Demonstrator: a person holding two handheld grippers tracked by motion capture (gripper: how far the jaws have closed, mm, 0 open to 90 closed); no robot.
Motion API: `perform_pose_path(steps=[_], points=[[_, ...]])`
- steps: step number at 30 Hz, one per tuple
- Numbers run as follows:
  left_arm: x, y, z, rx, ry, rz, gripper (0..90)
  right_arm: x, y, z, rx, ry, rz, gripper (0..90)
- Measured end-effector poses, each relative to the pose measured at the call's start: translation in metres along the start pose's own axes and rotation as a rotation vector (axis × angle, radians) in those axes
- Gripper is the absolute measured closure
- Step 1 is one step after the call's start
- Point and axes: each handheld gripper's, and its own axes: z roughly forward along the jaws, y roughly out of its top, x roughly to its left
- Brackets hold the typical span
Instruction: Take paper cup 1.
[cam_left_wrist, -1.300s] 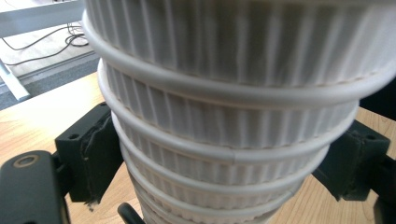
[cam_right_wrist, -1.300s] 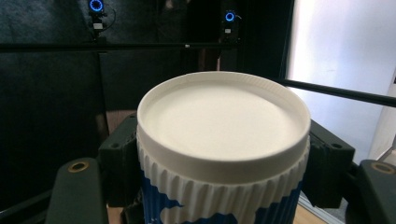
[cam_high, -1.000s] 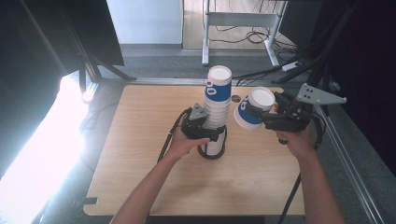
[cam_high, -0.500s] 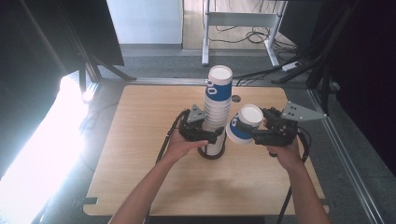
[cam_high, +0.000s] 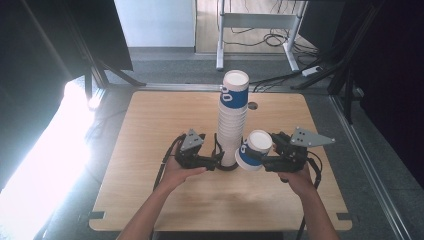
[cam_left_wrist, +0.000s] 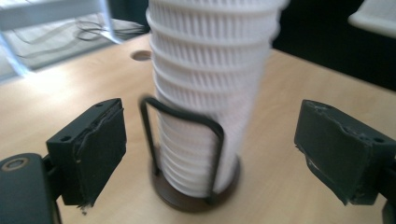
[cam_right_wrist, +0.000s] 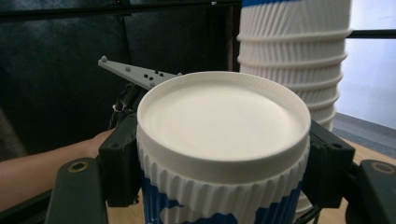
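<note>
Pale wood forms the top of the bench, which is seen from the high view against a dark surround, with bright glare on the floor at its left edge. A tall stack of cups is stood upright near the middle of the bench, a blue band being visible on its topmost cup. The left claw is held low at the foot of the stack, on its left side. The right claw is held just to the right of the stack, and a single blue-and-white cup is gripped in it, tilted, with its rim beside the stack.

From the left gripper view, the ribbed white stack is seen seated in a dark round holder with a wire upright. The two pads are stood apart on either side of the stack and no contact with it is made; the left claw is therefore open, its jaws having just been closing slightly.

From the right gripper view, the single cup is seen clamped between the pads of the right claw, its white open mouth facing the camera. The stack is seen close behind it at the right, and the left claw's grey plate behind at the left.
</note>
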Motion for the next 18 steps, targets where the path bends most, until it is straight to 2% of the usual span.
perform_pose_path(steps=[3, 6, 10, 13, 18], points=[[0.001, -0.009, -0.009, -0.013, -0.011, -0.019, 10.3, 0.005, -0.009, 0.001, 0.009, 0.003, -0.007, 28.2], [0.001, -0.017, -0.020, -0.037, -0.074, -0.067, 12.2, 0.011, -0.018, 0.002, 0.008, 0.008, -0.004, 28.1], [-0.001, -0.026, -0.030, -0.048, -0.058, -0.086, 12.9, 0.018, -0.031, 0.005, 0.003, 0.024, 0.011, 28.1], [-0.004, -0.031, -0.035, -0.044, -0.034, -0.079, 13.2, 0.022, -0.041, 0.009, 0.019, 0.026, 0.012, 28.1], [-0.008, -0.036, -0.042, -0.048, -0.033, -0.082, 14.0, 0.026, -0.059, 0.016, 0.034, 0.035, 0.021, 28.1]])
